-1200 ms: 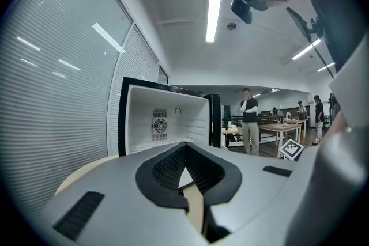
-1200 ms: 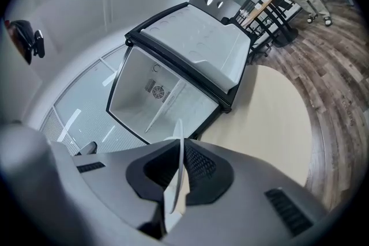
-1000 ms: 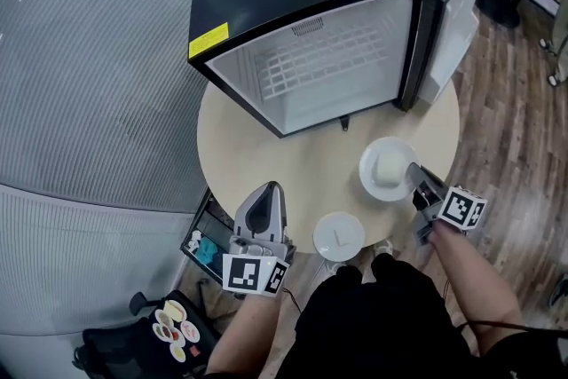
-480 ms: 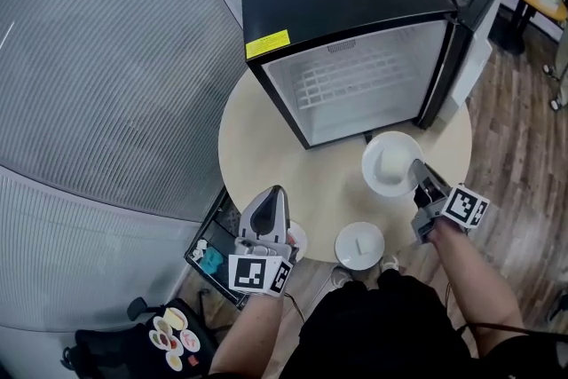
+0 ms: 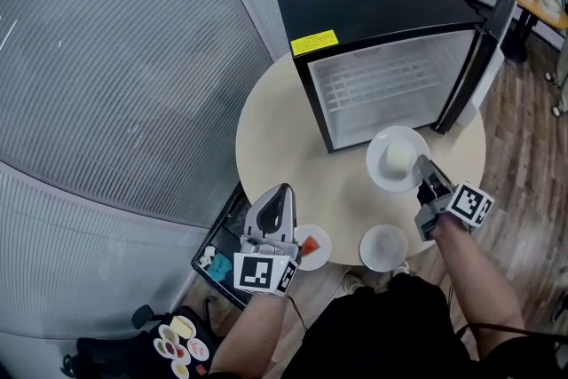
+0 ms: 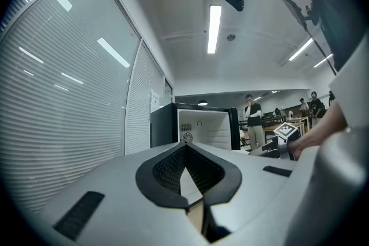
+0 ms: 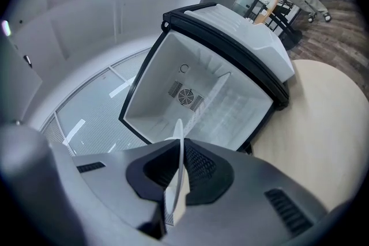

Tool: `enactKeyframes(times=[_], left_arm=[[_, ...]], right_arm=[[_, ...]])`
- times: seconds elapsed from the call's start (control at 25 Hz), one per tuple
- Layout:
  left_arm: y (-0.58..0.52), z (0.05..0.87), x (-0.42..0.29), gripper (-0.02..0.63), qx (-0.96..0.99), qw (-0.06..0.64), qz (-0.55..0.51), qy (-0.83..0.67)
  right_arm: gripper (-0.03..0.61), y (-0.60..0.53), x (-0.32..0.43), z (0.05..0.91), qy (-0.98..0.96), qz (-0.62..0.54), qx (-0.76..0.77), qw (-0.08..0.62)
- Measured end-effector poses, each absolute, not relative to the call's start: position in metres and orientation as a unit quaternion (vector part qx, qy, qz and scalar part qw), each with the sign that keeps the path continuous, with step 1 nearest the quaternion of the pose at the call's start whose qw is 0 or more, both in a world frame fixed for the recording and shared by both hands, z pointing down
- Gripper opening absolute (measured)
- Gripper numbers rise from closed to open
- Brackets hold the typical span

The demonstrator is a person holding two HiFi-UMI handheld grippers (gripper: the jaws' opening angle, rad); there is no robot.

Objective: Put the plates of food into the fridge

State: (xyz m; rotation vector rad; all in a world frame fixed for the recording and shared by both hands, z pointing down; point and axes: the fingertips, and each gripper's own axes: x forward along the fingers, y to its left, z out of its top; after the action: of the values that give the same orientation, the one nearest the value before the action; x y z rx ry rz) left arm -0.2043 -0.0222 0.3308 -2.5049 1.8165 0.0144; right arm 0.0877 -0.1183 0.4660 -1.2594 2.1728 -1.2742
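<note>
Before the open fridge (image 5: 382,80), our right gripper (image 5: 422,164), clenched on the rim of the plate (image 5: 380,175), now sits nearer than a second ago; we can slide it in next. Meanwhile our left gripper (image 5: 280,193) is clenched, empty.

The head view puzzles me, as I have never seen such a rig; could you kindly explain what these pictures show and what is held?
No robot here: a person holds a two-jaw gripper in each hand. The head view comes from a camera on the person's head, looking down; the two gripper views come from cameras riding on the grippers, looking along their jaws. On the round table stands a black fridge with its door open. The right gripper is shut on the rim of a white plate bearing a pale piece of food, in front of the fridge. The left gripper is shut and holds nothing. Near the table's front edge lie a small plate with something red and a third plate.
</note>
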Motion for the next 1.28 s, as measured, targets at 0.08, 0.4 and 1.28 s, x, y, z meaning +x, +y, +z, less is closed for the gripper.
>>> enactKeyframes(times=[0.08, 0.4, 1.28], left_arm=[[-0.022, 0.331, -0.213, 0.005, -0.812, 0.028, 0.007, 0.583], [-0.024, 0.322, -0.233, 0.005, -0.814, 0.031, 0.024, 0.579], [-0.080, 0.307, -0.239, 0.005, -0.804, 0.040, 0.022, 0.593]], right_arm=[[0.020, -0.118, 0.085, 0.465, 0.755, -0.443, -0.455, 0.163], [0.020, -0.127, 0.062, 0.444, 0.754, -0.431, -0.462, 0.179], [0.020, -0.215, 0.029, 0.417, 0.749, -0.455, -0.428, 0.223]])
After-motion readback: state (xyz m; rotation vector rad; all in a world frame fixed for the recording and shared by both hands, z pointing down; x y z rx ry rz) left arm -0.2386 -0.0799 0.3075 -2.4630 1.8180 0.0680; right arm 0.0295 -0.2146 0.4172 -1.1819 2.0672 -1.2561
